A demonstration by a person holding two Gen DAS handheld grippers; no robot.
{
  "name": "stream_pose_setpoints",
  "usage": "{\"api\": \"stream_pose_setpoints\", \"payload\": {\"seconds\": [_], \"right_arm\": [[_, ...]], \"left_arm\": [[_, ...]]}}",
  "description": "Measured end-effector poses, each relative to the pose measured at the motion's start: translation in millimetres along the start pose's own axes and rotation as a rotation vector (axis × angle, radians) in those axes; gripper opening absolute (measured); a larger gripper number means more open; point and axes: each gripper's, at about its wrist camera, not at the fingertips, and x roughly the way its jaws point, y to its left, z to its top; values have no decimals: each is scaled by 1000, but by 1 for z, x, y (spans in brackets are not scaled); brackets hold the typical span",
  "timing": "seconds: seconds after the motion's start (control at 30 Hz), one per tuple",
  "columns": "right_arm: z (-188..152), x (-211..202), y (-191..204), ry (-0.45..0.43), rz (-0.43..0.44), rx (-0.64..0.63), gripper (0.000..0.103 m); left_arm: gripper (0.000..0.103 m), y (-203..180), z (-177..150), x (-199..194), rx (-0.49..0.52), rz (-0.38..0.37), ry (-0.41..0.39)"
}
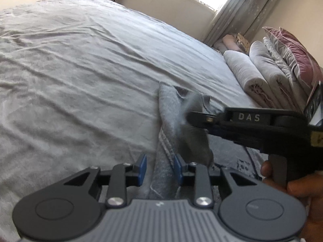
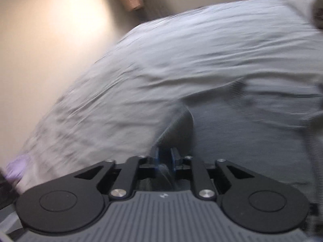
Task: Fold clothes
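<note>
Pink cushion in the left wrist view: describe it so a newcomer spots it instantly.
Start at the bed with the pale grey cover and follow its right edge to the row of rolled pale blankets. The pink cushion leans behind them at the far right. It is the only dusky pink item, with light piping, while its neighbours are grey-white rolls.

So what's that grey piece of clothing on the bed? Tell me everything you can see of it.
The grey garment looks like soft, fleecy knit, with a paler ribbed band along one edge and some dark markings lower right. It lies bunched and partly spread on the wrinkled pale bedsheet. A narrow fold runs up between the blue pads of the left gripper. The right gripper lifts a darker flap of it. What kind of garment it is cannot be told.
</note>
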Motion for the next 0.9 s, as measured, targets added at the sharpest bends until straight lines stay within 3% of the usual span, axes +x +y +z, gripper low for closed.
{"api": "stream_pose_setpoints", "payload": {"seconds": [0.1, 0.33, 0.47, 0.67, 0.9], "right_arm": [[-2, 2, 10, 6, -19, -63, 24], [0, -12, -19, -54, -65, 97, 49], [4, -15, -39, -101, -141, 166, 50], [3, -22, -63, -118, -223, 176, 50], [3, -6, -50, -76, -235, 22, 50]], "left_arm": [[30, 0, 0, 0, 1, -1, 2], [30, 2, -1, 0, -1, -1, 6], [30, 2, -1, -2, -6, -5, -12], [26, -10, -3, -9, 47, -115, -67], [27, -37, -17, -3, 231, -186, -60]]}}
